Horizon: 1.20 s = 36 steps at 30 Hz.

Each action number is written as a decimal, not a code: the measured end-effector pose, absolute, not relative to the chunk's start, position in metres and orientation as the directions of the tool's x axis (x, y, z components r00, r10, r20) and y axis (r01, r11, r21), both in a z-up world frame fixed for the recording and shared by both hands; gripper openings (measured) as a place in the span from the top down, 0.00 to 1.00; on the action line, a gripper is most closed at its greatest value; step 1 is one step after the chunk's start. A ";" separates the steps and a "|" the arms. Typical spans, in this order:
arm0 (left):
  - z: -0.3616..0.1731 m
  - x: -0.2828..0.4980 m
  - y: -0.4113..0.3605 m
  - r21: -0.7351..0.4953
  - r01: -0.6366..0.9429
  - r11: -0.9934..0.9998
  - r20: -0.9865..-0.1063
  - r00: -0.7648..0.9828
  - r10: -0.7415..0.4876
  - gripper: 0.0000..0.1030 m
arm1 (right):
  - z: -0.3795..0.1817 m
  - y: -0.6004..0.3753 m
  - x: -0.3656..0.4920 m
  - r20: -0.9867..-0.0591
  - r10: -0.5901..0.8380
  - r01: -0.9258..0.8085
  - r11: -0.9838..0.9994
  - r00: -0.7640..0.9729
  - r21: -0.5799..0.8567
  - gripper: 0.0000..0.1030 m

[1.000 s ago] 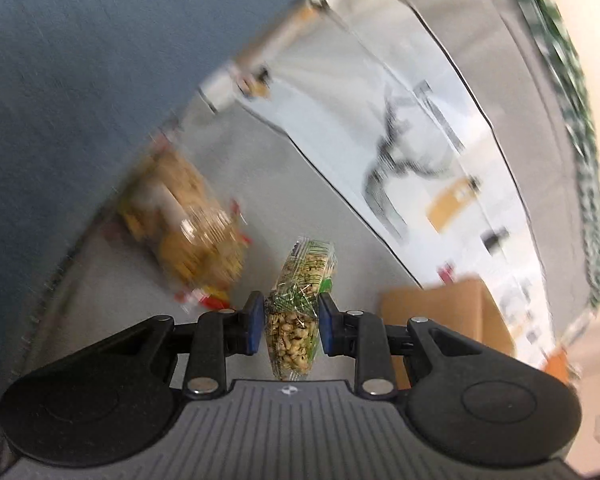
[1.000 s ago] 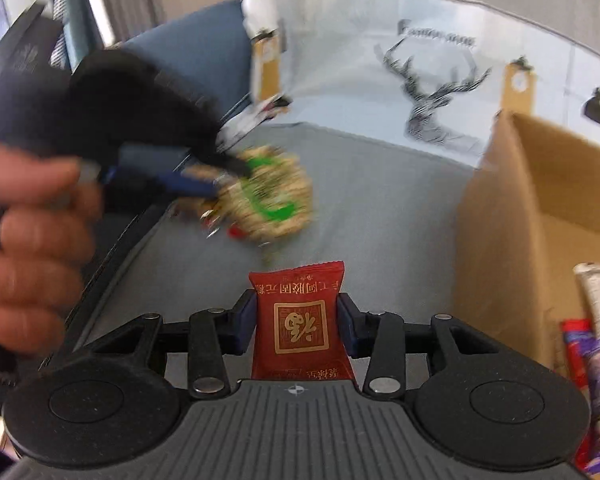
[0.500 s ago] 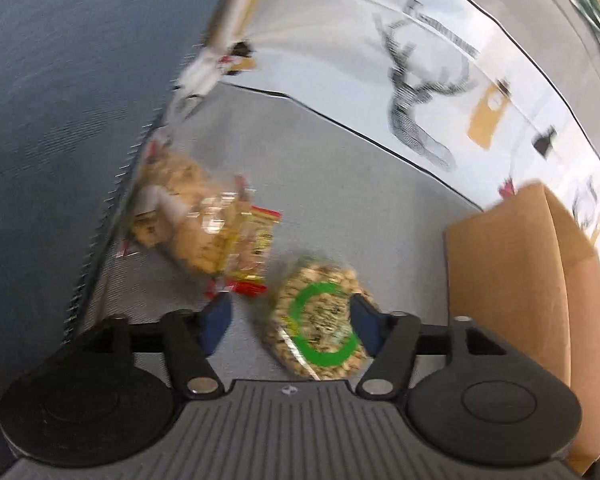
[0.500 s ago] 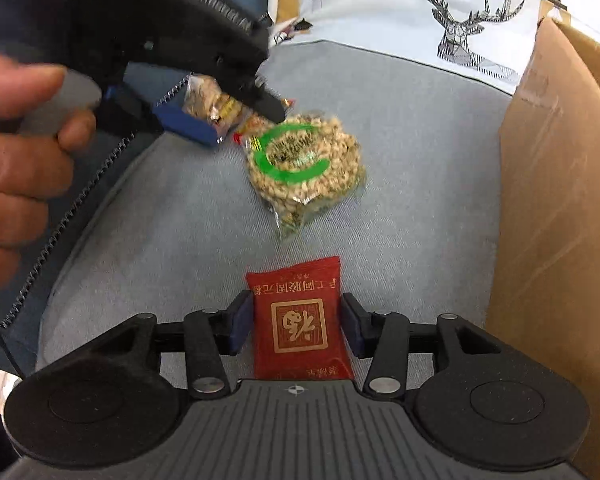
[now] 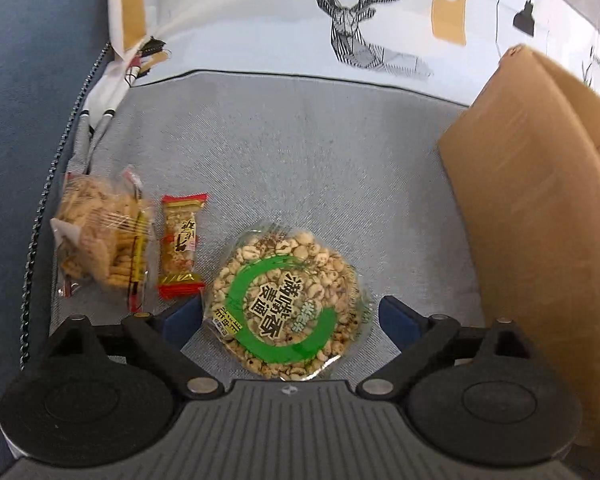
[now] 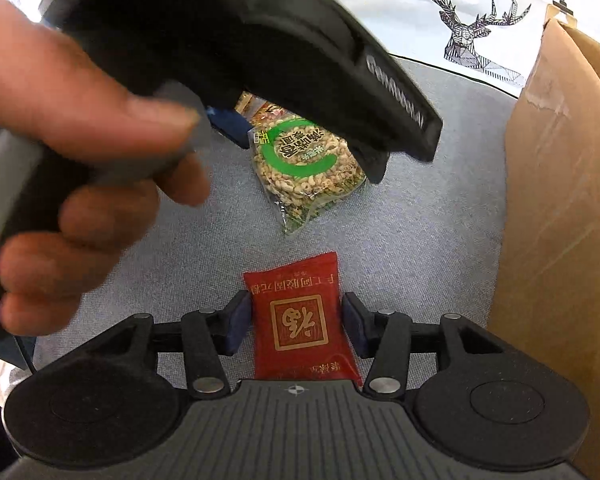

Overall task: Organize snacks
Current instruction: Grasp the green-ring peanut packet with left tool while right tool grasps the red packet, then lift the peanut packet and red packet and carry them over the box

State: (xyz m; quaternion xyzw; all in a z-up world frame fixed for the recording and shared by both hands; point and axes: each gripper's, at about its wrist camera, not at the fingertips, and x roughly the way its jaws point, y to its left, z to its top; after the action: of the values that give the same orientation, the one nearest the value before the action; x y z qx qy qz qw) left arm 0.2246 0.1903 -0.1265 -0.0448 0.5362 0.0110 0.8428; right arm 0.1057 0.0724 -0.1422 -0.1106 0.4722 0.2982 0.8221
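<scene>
A round puffed-grain snack [image 5: 288, 300] with a green ring label lies flat on the grey cushion [image 5: 300, 160]. My left gripper [image 5: 290, 316] straddles it, jaws wide and still opening, pads clear of it. The right wrist view shows the same snack [image 6: 304, 160] under the hand-held left gripper [image 6: 300, 148]. A red packet [image 6: 300, 320] with a gold square lies flat on the cushion between the pads of my right gripper [image 6: 296, 320]. Those jaws stand a little open, pads at the packet's edges without pinching it.
A clear bag of biscuits [image 5: 100, 236] and a small red-and-yellow bar [image 5: 180, 244] lie left of the round snack. A cardboard box [image 5: 532, 200] [image 6: 560, 240] stands on the right. A deer-print cloth [image 5: 360, 32] lies behind, and a blue backrest [image 5: 28, 80] is at the left.
My left gripper rolled, came down and let go of the round snack, which now lies flat. My right gripper sank with the red packet and its jaws widened slightly.
</scene>
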 end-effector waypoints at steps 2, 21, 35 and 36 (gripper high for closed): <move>-0.131 0.227 0.188 -0.051 -0.062 0.997 -0.910 0.415 -0.021 0.07 | -0.142 0.073 0.107 -0.843 0.384 -0.592 0.800 0.377 0.099 0.50; -0.064 0.220 0.208 -0.216 -0.147 0.965 -0.802 0.590 -0.090 0.16 | -0.086 0.070 0.095 -0.748 0.409 -0.561 0.826 0.523 0.060 0.58; -0.014 0.201 0.213 -0.365 -0.223 0.904 -0.579 0.815 -0.033 0.16 | -0.024 0.005 0.081 -0.480 0.528 -0.570 0.819 0.700 0.070 0.57; -0.010 0.200 0.209 -0.364 -0.213 0.907 -0.562 0.827 -0.031 0.16 | -0.020 -0.002 0.082 -0.455 0.522 -0.559 0.827 0.721 0.064 0.57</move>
State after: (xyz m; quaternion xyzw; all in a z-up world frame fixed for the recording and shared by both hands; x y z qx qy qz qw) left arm 0.2002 0.2089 -0.0100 -0.2101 0.2903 0.0487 0.9323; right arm 0.0819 -0.0018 -0.0197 -0.0388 0.2331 0.2916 0.9269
